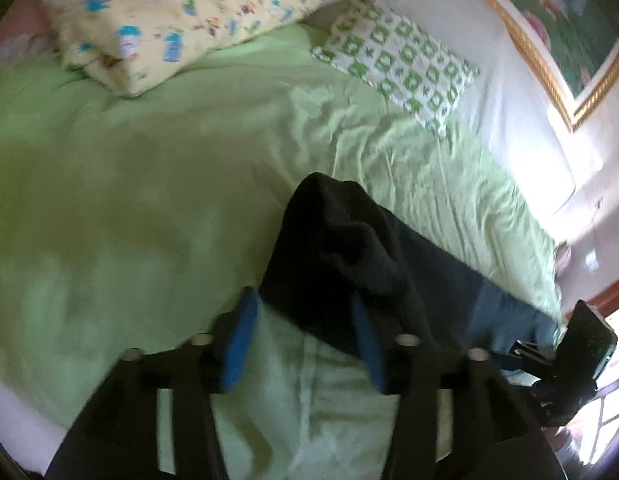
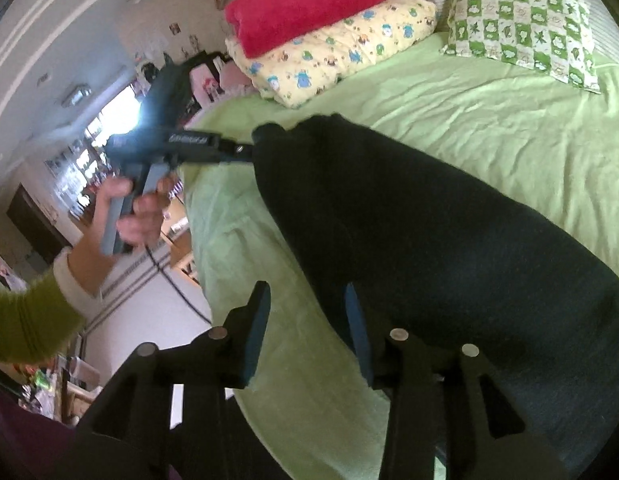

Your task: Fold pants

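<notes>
Dark pants (image 2: 429, 232) lie along the near edge of a bed with a green sheet (image 2: 489, 128). In the left wrist view the pants (image 1: 349, 248) bunch up over the right blue pad. My left gripper (image 1: 303, 312) is open, its jaws wide apart, with the pants' edge between them. My right gripper (image 2: 307, 296) is open, its right pad against the pants' edge. The left gripper also shows in the right wrist view (image 2: 245, 148), touching the far end of the pants. The right gripper's body shows at the right edge of the left wrist view (image 1: 581, 344).
A yellow patterned pillow (image 2: 333, 48) with a red blanket (image 2: 309, 4) on it lies at the head of the bed. A green-and-white checked pillow (image 2: 525, 20) lies beside it. The bed's edge (image 2: 213, 248) drops to the floor at left. A framed picture (image 1: 549, 32) hangs on the wall.
</notes>
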`<action>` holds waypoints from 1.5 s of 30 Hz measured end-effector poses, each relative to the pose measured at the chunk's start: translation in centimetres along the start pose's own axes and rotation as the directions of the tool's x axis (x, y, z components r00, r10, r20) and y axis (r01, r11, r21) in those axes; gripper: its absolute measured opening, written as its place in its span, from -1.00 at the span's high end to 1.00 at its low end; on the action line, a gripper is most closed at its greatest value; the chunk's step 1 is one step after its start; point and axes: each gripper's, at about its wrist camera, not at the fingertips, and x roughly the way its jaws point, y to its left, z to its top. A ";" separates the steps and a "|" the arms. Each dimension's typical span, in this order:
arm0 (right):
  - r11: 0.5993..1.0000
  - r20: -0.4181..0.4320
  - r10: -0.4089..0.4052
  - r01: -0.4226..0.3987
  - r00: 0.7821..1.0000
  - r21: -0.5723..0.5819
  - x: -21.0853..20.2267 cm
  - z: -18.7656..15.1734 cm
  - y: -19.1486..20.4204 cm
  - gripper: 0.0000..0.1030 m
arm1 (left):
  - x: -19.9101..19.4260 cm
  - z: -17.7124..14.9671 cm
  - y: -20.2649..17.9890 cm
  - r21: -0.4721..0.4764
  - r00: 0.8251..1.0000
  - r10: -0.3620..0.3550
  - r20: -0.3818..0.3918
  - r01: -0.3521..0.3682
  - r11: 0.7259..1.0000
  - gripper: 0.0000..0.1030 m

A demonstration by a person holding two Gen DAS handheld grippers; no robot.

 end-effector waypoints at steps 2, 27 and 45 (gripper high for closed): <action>1.000 0.027 0.005 -0.006 1.000 0.028 -0.9 0.3 -0.6 0.20 | -0.6 -0.6 -0.3 -0.027 1.000 -0.009 0.007 0.010 1.000 -0.16; 0.945 -0.073 -0.038 0.059 0.997 0.322 -0.7 6.3 -15.5 0.19 | 5.2 -1.0 -0.7 -0.134 0.997 0.057 -0.054 -0.063 0.989 -0.40; 0.969 0.021 -0.243 0.242 0.970 0.047 -2.5 7.4 -9.5 0.79 | 0.3 0.6 -5.7 0.061 0.975 0.130 0.178 -0.143 0.988 0.57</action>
